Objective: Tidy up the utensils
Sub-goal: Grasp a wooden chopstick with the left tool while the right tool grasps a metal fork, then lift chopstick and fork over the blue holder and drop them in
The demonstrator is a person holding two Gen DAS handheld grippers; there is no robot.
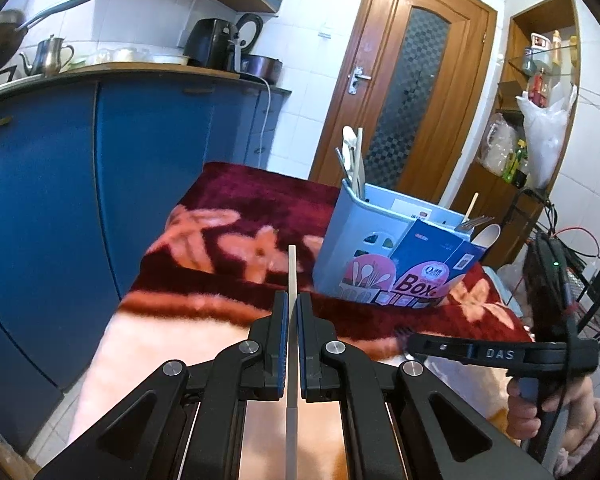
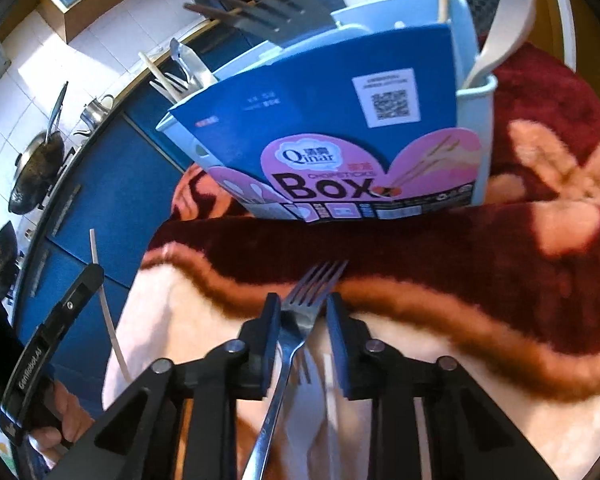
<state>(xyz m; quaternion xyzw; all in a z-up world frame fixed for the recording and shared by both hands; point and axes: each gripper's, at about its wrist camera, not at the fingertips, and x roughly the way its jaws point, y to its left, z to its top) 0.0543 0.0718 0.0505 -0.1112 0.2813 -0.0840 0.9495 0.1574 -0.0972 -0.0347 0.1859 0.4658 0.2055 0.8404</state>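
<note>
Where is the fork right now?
In the right wrist view, the fork sits between the right gripper's fingers, tines pointing toward the blue box on the red blanket.

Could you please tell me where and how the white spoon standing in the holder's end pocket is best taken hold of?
Take the white spoon by the narrow neck just under its bowl, coming down from above with the jaws closing across the stem. It stands bowl-up and leans outward, and the utensil holder wall hides its lower handle, so only the top is free.

Right gripper (image 2: 303, 312) holds a fork (image 2: 296, 320) before the utensil box (image 2: 340, 140).
</note>
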